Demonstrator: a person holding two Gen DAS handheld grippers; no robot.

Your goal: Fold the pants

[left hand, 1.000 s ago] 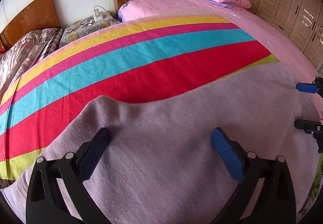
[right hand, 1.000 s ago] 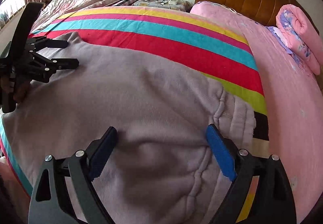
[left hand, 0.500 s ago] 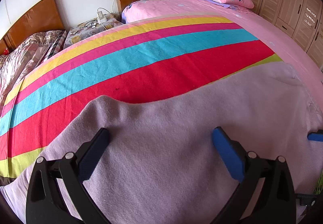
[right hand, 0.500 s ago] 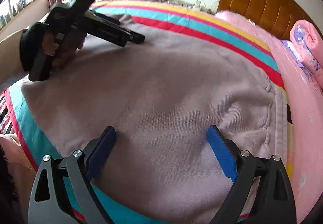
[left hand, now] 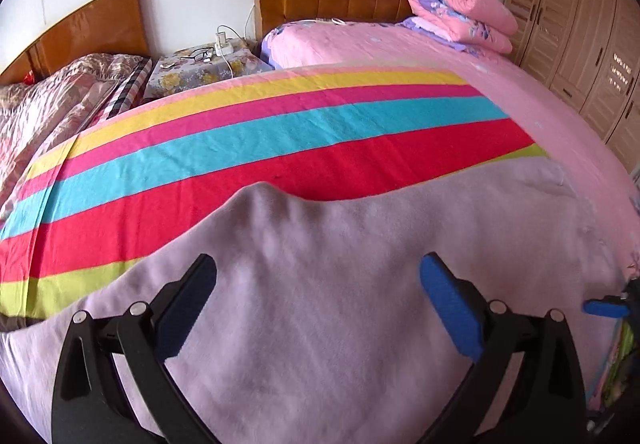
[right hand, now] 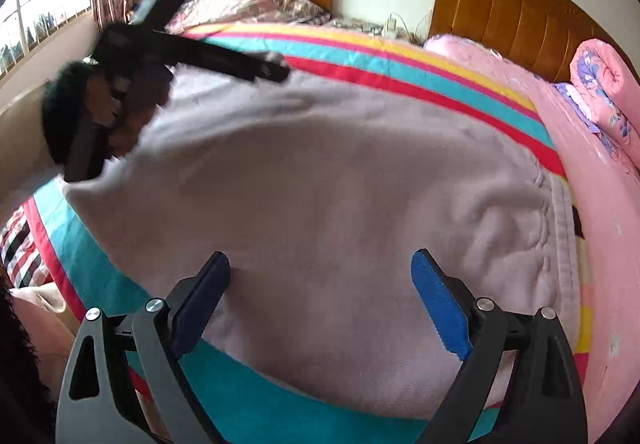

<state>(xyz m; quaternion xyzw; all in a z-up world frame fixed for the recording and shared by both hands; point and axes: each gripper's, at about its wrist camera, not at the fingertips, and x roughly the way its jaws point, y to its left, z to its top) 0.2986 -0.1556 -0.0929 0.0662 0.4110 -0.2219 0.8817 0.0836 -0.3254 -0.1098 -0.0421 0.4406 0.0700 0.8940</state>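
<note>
Both claws stand wide apart, clamped on nothing. In my left view my left claw point(left hand: 318, 306) hovers over the pants point(left hand: 360, 284), with fabric showing between its fingers; contact I cannot tell. My right claw point(right hand: 320, 298) hangs likewise over the near edge of the pants point(right hand: 320, 184).

The pants lie flat on the striped blanket point(left hand: 240, 148), long axis running from 9 to 3 o'clock in the right view, with the waistband point(right hand: 560, 244) at 3 o'clock and the leg end towards 10 o'clock.

Only the right view shows the waistband and the hand point(right hand: 120, 112) holding my left claw, blurred, at 10 o'clock. Only the left view shows the wardrobe point(left hand: 580, 44) at 2 o'clock and one blue tip of my right claw at 4 o'clock.
</note>
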